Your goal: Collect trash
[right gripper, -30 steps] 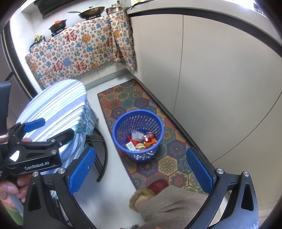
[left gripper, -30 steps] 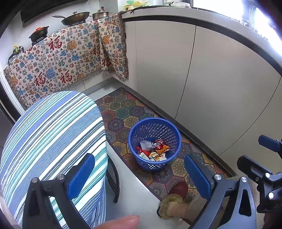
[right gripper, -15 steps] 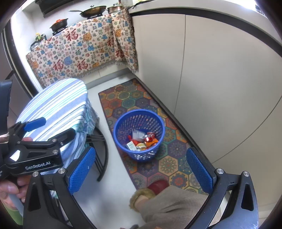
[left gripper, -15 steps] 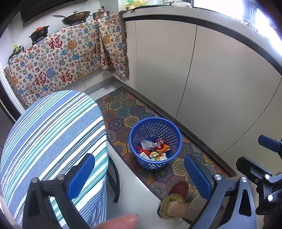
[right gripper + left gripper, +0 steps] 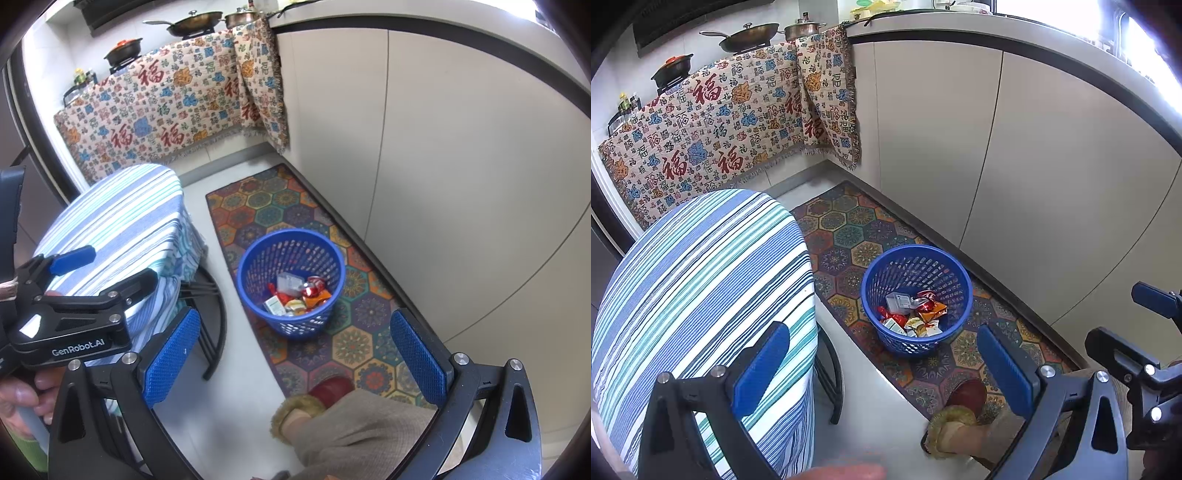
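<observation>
Both the left gripper [image 5: 882,365] and right gripper [image 5: 295,350] have fingers spread wide, empty; the basket [image 5: 258,254] of wrappers [image 5: 295,295] sits ahead between them.

Bright daylight (fisheye-warped edges)

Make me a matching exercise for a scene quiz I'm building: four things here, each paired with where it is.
Things:
1. basket
2. wrappers
3. pan
4. striped cloth

Places:
A. draped over the table
B. standing on the patterned rug
C. up on the stove
D. lying inside the basket

Pairs: 1-B, 2-D, 3-C, 4-A
</observation>
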Available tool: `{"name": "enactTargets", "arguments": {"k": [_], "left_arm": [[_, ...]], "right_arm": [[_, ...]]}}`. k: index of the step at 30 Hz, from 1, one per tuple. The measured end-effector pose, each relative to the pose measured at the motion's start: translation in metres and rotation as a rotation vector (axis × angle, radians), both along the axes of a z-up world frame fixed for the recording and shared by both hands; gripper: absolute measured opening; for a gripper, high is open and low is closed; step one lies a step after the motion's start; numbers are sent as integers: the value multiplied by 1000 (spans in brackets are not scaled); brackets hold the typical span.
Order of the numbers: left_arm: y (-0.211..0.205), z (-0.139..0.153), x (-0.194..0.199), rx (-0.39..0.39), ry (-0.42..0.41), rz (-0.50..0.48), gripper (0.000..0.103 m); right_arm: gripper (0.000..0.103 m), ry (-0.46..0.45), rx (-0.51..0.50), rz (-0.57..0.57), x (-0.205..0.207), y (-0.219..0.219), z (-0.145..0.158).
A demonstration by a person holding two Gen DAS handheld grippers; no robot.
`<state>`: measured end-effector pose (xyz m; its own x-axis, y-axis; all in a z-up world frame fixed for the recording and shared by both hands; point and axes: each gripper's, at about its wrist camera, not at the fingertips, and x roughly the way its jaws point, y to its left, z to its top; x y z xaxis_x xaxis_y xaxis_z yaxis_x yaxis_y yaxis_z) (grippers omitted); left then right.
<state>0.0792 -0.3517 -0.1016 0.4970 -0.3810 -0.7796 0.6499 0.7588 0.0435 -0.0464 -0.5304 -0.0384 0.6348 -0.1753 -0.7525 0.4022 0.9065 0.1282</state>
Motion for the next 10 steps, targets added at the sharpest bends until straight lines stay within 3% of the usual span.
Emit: {"name": "enactTargets", "arguments": {"k": [10], "left_arm": [[-1, -2, -5, -6, 4, -24, 103]], "right_arm": [[103, 4, 7, -8, 0, -6, -3]]}}
